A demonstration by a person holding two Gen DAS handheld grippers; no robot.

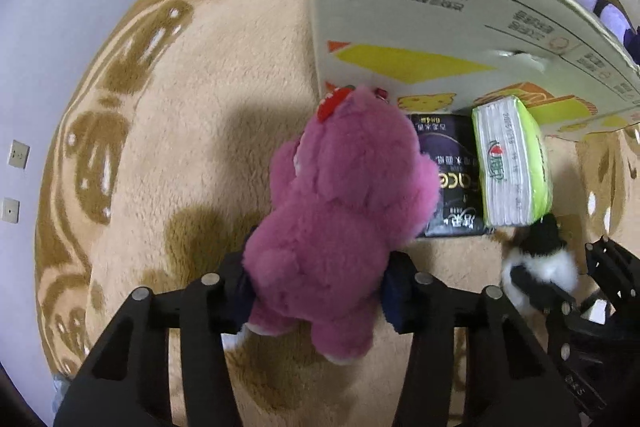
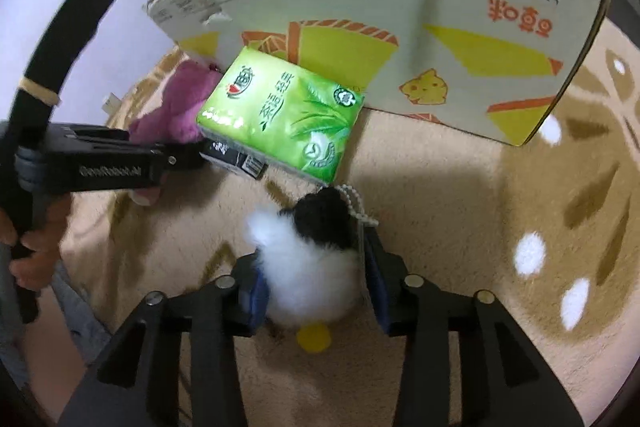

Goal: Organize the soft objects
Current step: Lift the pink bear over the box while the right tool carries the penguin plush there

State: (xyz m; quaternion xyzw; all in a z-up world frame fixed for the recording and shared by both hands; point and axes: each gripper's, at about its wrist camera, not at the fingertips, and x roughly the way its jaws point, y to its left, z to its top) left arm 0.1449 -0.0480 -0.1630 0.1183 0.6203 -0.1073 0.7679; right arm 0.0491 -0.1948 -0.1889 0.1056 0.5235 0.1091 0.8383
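Both jaws loaded: left gripper (image 1: pixel 316 291) clenched on pink bear (image 1: pixel 344 203), right gripper (image 2: pixel 316 287) on black-and-white toy (image 2: pixel 312 259), each held above rug (image 1: pixel 224 75), cardboard box (image 1: pixel 440 27) straight ahead, bear nearer.

Left gripper (image 1: pixel 316 291) and right gripper (image 2: pixel 312 287), jaws clamped, side by side.

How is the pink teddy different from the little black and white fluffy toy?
The pink teddy is one colour, magenta all over with a red bit on its head; the black and white toy has a black top, white body and yellow foot. The teddy looks bigger, filling the left gripper; the fluffy toy sits small in the right gripper. The small toy has a bead chain; none shows on the teddy. Both are furry and gripped.
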